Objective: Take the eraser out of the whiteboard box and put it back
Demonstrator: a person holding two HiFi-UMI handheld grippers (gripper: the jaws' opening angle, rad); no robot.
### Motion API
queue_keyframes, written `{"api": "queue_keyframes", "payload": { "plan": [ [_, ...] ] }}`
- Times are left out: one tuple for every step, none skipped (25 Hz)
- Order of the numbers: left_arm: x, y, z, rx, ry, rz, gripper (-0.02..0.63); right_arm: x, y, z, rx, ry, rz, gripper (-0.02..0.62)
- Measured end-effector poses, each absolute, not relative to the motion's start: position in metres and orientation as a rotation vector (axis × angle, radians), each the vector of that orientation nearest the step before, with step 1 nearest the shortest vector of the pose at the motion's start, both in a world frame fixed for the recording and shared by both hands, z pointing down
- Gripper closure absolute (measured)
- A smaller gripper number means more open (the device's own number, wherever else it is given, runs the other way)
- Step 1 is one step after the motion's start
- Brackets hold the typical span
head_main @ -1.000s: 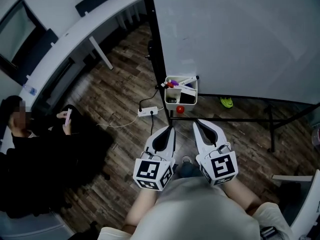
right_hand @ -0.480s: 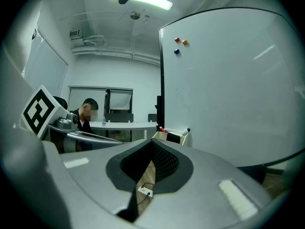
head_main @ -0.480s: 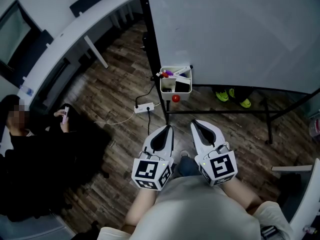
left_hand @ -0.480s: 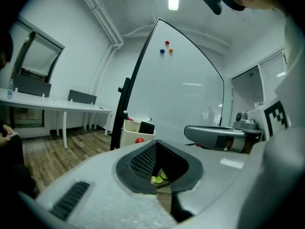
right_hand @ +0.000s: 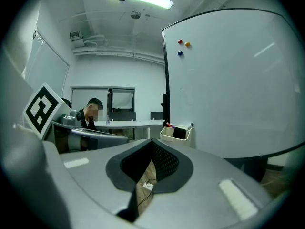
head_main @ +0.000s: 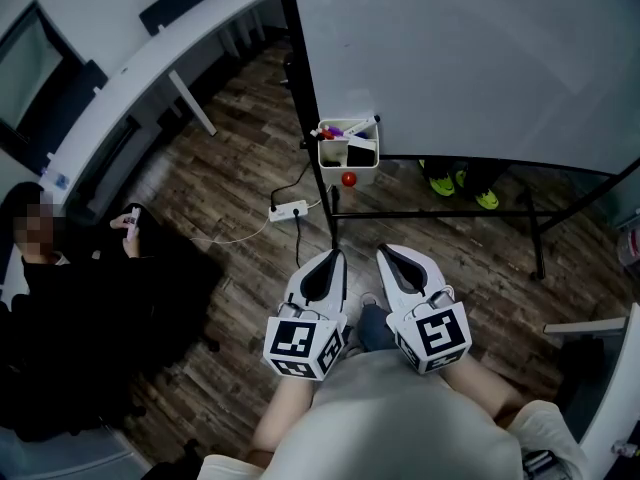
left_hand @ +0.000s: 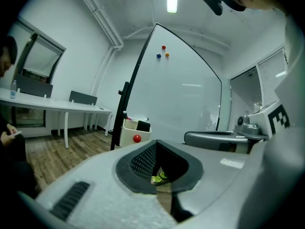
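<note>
In the head view the whiteboard box [head_main: 346, 163] hangs at the lower left corner of the whiteboard [head_main: 470, 58], far from the two grippers, and the eraser [head_main: 361, 152] – a dark block – stands inside it on the right, with markers [head_main: 337, 131] on the left and a red magnet [head_main: 348, 179] on the front wall. That fits an eraser waiting to be lifted out as well as one already returned. The left gripper [head_main: 334, 256] and right gripper [head_main: 386, 254] sit side by side near the person's lap, well apart from the box, both with jaws drawn together. In the left gripper view the left gripper's tips meet with nothing caught between them (only floor shows through the gap), and the box is far ahead to the left, the eraser's dark top edge poking above its rim. The right gripper view shows the right gripper just as tightly closed and empty, with the box ahead and slightly right. The eraser is probably light and fairly stiff, with a softer felt face – likely best pinched across its thin sides at the exposed top edge, clear of the markers.
</note>
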State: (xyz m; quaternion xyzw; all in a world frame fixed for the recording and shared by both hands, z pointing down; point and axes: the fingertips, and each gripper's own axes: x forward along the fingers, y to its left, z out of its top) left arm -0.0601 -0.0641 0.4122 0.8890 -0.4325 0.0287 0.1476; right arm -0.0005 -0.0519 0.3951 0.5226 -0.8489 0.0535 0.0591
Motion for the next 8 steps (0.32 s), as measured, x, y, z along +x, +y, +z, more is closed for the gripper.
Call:
{"api": "queue_keyframes", "payload": {
  "plan": [
    [-0.061, -0.060, 0.412, 2.558, -1.245, 0.082, 0.606, -0.001, -0.047, 0.395, 1.582, -2.572, 0.163, 0.591],
    [-0.062, -0.056, 0.411, 2.558, -1.245, 0.082, 0.606, -0.002, -0.043, 0.395, 1.583, -2.574, 0.165, 0.591],
    [-0.062, -0.052, 0.411, 2.557, -1.244, 0.083, 0.606, -0.003, -0.039, 0.395, 1.584, -2.576, 0.168, 0.591],
    [-0.062, -0.048, 0.412, 2.556, -1.243, 0.084, 0.606, -0.004, -0.035, 0.396, 1.583, -2.578, 0.172, 0.591],
    [-0.062, -0.045, 0.413, 2.555, -1.241, 0.085, 0.606, -0.004, -0.031, 0.397, 1.580, -2.579, 0.176, 0.591],
    [-0.061, -0.041, 0.415, 2.554, -1.239, 0.086, 0.606, -0.004, -0.027, 0.399, 1.576, -2.579, 0.181, 0.591],
    [-0.060, -0.037, 0.416, 2.553, -1.238, 0.087, 0.606, -0.004, -0.023, 0.400, 1.572, -2.579, 0.185, 0.591],
    [-0.060, -0.033, 0.417, 2.552, -1.236, 0.087, 0.606, -0.004, -0.019, 0.402, 1.567, -2.579, 0.189, 0.591]
  ]
}}
